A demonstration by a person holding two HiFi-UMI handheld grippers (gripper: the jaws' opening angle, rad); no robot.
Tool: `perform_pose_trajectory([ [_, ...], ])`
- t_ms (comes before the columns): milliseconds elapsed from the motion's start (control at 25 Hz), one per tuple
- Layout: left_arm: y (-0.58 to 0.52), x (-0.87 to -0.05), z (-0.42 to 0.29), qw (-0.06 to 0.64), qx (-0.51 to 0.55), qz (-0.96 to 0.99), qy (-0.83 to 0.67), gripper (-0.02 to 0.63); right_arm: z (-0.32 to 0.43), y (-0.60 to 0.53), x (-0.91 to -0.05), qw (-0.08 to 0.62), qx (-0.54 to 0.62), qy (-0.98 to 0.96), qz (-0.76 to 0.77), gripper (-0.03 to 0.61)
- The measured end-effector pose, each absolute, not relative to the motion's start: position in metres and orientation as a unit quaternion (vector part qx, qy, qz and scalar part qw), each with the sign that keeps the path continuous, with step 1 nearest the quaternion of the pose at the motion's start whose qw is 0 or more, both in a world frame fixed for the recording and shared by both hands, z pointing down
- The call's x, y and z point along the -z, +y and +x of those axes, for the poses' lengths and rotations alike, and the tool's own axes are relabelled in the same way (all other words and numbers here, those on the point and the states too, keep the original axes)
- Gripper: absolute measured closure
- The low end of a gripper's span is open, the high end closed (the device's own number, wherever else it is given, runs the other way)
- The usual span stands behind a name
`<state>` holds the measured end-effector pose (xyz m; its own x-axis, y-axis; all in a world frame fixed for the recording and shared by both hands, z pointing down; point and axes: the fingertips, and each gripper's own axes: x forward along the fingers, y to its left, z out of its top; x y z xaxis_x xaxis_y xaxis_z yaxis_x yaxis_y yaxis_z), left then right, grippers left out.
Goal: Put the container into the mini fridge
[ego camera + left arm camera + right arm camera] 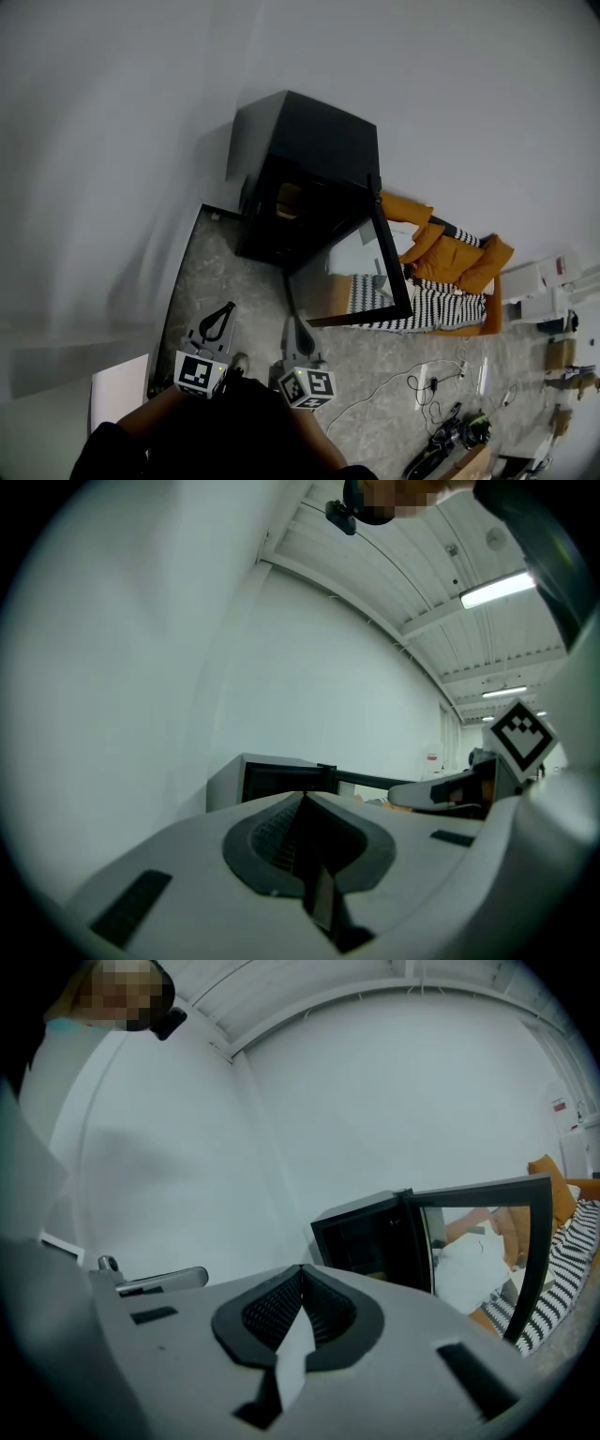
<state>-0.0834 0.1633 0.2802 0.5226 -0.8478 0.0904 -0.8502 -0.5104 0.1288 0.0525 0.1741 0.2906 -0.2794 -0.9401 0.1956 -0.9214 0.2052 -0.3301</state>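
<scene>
The fridge [309,141] stands on the floor [220,272], its back close to the white wall [112,141]. Its door [349,274] is swung wide to the right. The door's free edge reaches almost to a striped cushion [433,306] and the orange seat [455,255] behind it. The fridge mouth faces the person, with bare floor between it and the grippers.

A dim tan shape in the dark upper part of the fridge appears to be the container [288,200]; its outline cannot be made out.

The left gripper [223,317] and the right gripper [293,330] hang side by side, well short of the fridge and apart from each other. Each has its jaws pressed together with nothing between them, tips aimed toward the fridge.

Cables [422,384] trail across the floor at the right, clear of the door's swing.
</scene>
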Motion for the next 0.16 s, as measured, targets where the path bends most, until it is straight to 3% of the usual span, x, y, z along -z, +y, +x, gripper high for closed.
perform_pose_trajectory([
  [160, 0.1632, -0.2742, -0.0825, 0.084, -0.011, 0.871, -0.485, 0.607, 0.0496, 0.1744, -0.2908, 0.023, 0.191, 0.779, -0.597, 0.577],
])
